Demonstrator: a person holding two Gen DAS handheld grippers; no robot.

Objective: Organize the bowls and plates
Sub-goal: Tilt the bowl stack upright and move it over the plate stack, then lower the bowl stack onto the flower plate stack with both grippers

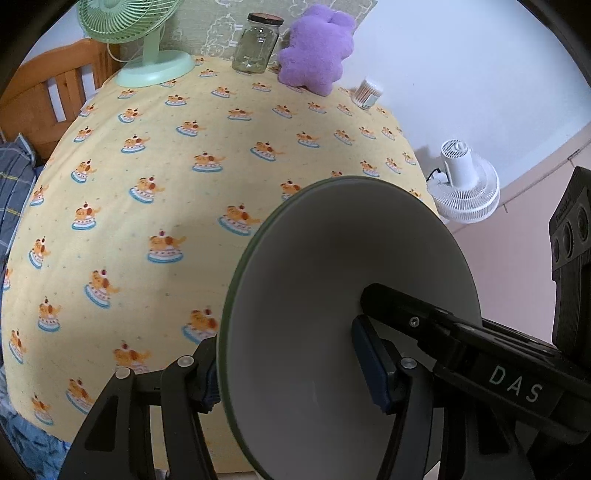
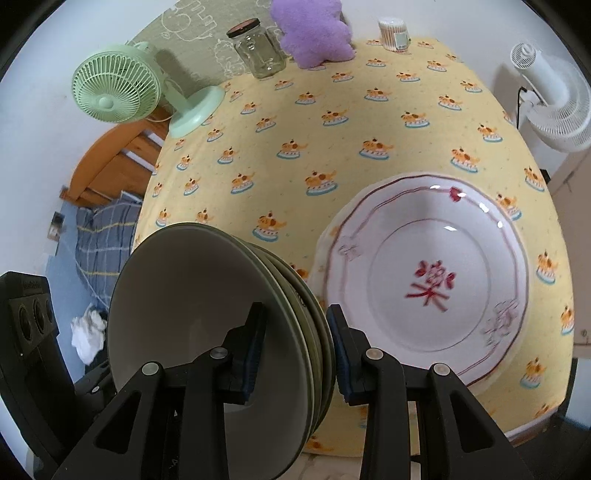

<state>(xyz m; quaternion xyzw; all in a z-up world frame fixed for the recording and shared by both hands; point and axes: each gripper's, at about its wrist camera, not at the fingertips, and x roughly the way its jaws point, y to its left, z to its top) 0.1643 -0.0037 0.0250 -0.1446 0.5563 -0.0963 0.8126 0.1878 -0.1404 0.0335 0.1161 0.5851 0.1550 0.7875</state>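
bowl stack [image 2: 207,314]: bottom cut off | plate [image 2: 428,280]: motif blurred | green fan [image 1: 122,22]: top cropped

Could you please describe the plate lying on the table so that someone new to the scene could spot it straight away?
Start at the table under the yellow tablecloth printed with little orange animals. The plate lies flat near its front right part, beside the nested bowls gripped by the right gripper. It alone is white with a scalloped rim, thin red lines and a red character in its centre.

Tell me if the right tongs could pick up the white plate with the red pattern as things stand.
Probably not: the right tongs are shut on the stack of green bowls. The plate lies uncovered on the table beside them.
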